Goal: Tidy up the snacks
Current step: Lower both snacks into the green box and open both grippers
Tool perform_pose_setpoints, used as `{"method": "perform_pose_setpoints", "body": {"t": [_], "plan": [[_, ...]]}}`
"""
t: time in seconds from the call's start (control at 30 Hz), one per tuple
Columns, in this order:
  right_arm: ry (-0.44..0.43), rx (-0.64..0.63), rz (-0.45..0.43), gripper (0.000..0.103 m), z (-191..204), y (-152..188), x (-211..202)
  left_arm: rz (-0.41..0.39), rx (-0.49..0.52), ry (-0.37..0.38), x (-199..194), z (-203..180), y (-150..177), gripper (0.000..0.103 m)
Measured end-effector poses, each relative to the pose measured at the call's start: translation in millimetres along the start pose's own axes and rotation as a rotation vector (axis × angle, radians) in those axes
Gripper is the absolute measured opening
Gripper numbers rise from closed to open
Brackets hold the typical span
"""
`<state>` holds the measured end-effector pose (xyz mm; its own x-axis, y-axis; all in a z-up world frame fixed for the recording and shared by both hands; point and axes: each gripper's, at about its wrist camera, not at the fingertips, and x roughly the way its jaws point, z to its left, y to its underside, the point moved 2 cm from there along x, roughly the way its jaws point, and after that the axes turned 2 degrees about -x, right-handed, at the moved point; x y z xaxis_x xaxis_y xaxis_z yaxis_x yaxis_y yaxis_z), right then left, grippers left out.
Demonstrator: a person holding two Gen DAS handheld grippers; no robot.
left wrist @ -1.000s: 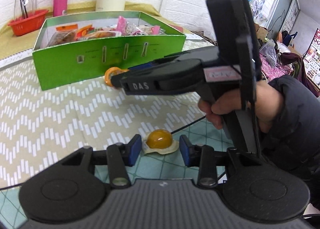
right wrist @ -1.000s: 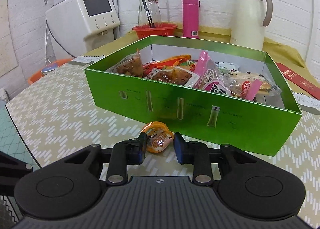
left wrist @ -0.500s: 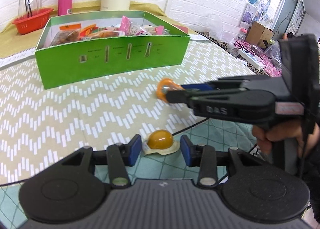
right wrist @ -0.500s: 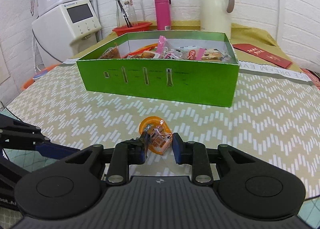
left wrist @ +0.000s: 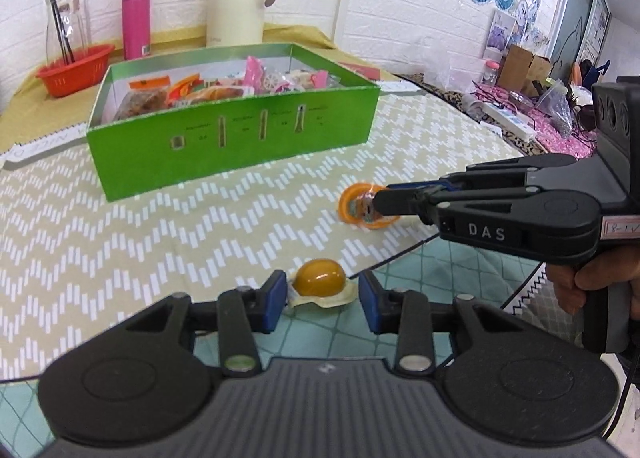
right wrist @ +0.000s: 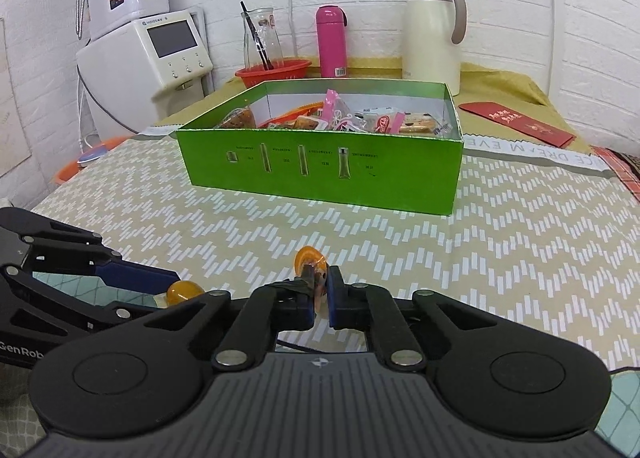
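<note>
A green box (left wrist: 232,138) filled with wrapped snacks stands at the back of the table; it also shows in the right wrist view (right wrist: 320,170). My right gripper (right wrist: 319,300) is shut on an orange jelly cup (right wrist: 308,260), held low over the table; the left wrist view shows this cup (left wrist: 360,210) at the gripper's tips. My left gripper (left wrist: 323,300) is open, its blue pads either side of a yellow jelly cup (left wrist: 320,282) lying on the table. That cup (right wrist: 184,292) shows beside the left gripper in the right wrist view.
A cream thermos jug (right wrist: 432,30), a pink bottle (right wrist: 331,42), a glass carafe in a red basket (right wrist: 272,68) and a red envelope (right wrist: 516,124) lie behind the box. A white appliance (right wrist: 148,58) stands far left. Clutter lines the right edge (left wrist: 520,106).
My right gripper has pulled back from the green box toward the near right with the orange jelly cup and squeezed tighter on it. The left gripper has stayed around the yellow cup.
</note>
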<state>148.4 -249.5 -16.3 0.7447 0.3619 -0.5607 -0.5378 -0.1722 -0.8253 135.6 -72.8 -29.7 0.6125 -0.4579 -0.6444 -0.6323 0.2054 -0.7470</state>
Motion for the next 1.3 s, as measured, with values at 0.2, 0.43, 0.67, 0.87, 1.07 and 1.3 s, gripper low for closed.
{"method": "perform_pose_setpoints", "body": {"t": [0.2, 0.43, 0.67, 0.87, 1.07, 1.3], "plan": [[0.002, -0.016, -0.043, 0.005, 0.5, -10.8, -5.6, -0.052, -0.054, 0.018, -13.4, 13.9, -19.9, 0.037], [0.019, -0.014, -0.155, 0.005, -4.6, -45.1, -17.4, -0.174, -0.097, -0.015, -28.6, 35.3, -69.6, 0.037], [0.081, 0.062, -0.252, 0.005, -30.9, -82.6, 0.0, -0.212, -0.194, -0.059, -5.8, 67.5, -116.9, 0.037], [0.118, 0.169, -0.241, 0.005, -61.4, -93.7, 37.6, -0.189, -0.236, -0.089, 26.1, 86.1, -137.7, 0.038], [0.103, 0.161, -0.23, 0.1, -68.6, -83.5, 58.4, -0.226, -0.301, -0.108, 39.9, 97.2, -136.1, 0.076], [0.127, 0.116, -0.24, 0.103, -64.7, -68.0, 50.3, -0.236, -0.284, -0.249, 38.0, 90.7, -129.9, 0.085]]}}
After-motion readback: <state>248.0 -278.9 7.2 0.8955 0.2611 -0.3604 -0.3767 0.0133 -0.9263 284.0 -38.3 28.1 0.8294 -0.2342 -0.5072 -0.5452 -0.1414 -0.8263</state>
